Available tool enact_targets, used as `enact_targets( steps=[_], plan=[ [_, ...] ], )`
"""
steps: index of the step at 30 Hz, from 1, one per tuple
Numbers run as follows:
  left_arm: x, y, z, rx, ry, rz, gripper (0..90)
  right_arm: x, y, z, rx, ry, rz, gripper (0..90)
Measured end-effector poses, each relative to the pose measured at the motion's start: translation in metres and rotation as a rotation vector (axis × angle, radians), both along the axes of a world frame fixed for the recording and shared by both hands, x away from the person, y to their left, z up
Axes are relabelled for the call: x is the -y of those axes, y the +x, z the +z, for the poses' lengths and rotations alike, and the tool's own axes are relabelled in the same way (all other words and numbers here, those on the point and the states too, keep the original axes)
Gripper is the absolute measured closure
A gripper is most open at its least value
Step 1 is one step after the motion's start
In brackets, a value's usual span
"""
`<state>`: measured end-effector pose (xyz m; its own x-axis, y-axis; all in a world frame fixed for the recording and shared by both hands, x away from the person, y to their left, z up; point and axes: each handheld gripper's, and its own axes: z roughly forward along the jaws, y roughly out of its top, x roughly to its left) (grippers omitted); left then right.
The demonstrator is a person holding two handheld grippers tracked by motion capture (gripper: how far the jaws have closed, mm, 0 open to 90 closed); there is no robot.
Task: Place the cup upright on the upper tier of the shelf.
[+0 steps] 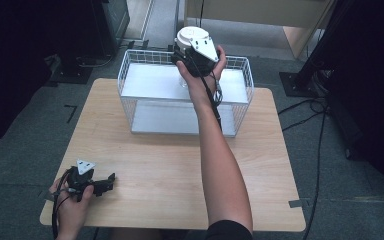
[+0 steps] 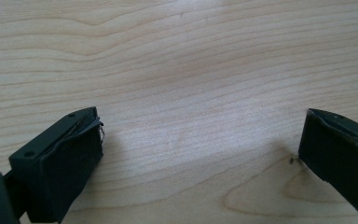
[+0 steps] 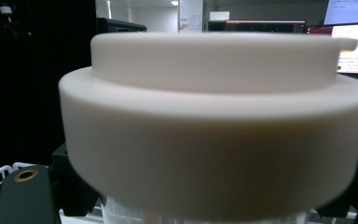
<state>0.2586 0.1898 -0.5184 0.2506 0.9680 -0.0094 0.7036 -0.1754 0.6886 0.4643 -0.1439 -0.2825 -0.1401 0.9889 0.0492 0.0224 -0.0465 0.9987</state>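
Right claw (image 1: 186, 56) clamps clear jar below white lid (image 3: 214, 121), over wire basket (image 1: 130, 75). Likely light, stiff, slick; grip under lid rim. Left claw (image 2: 200, 154) wide, empty, on desk (image 2: 182, 60).

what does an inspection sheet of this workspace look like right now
surface: light wooden table, bare wood in front
job's things: white wire basket at the far edge; white-lidded clear container held above it
clutter: nothing seen
grippers: right gripper shut on the container below the lid; left gripper open, low over the table's near left corner
cables: one trails from each gripper; more black cables on the floor at right
surroundings: grey floor, dark stands, lit monitors behind
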Motion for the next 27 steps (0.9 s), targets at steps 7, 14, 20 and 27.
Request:
enact_targets(
  steps=[7,14,20,27],
  plan=[
    [0.0,0.0,0.0,0.001,-0.001,0.0,0.0,0.004,-0.003,0.0,-0.04,-0.013,0.046,0.0],
    [0.0,0.0,0.0,0.002,-0.001,0.0,0.0,0.01,-0.009,-0.011,-0.081,-0.023,0.068,0.0],
    [0.0,0.0,0.0,0.002,0.002,0.001,0.0,0.016,-0.02,-0.032,-0.103,-0.022,0.083,0.0],
    [0.001,0.0,0.0,0.001,0.006,0.001,0.0,0.024,-0.03,-0.05,-0.119,-0.024,0.089,0.0]
  ],
)
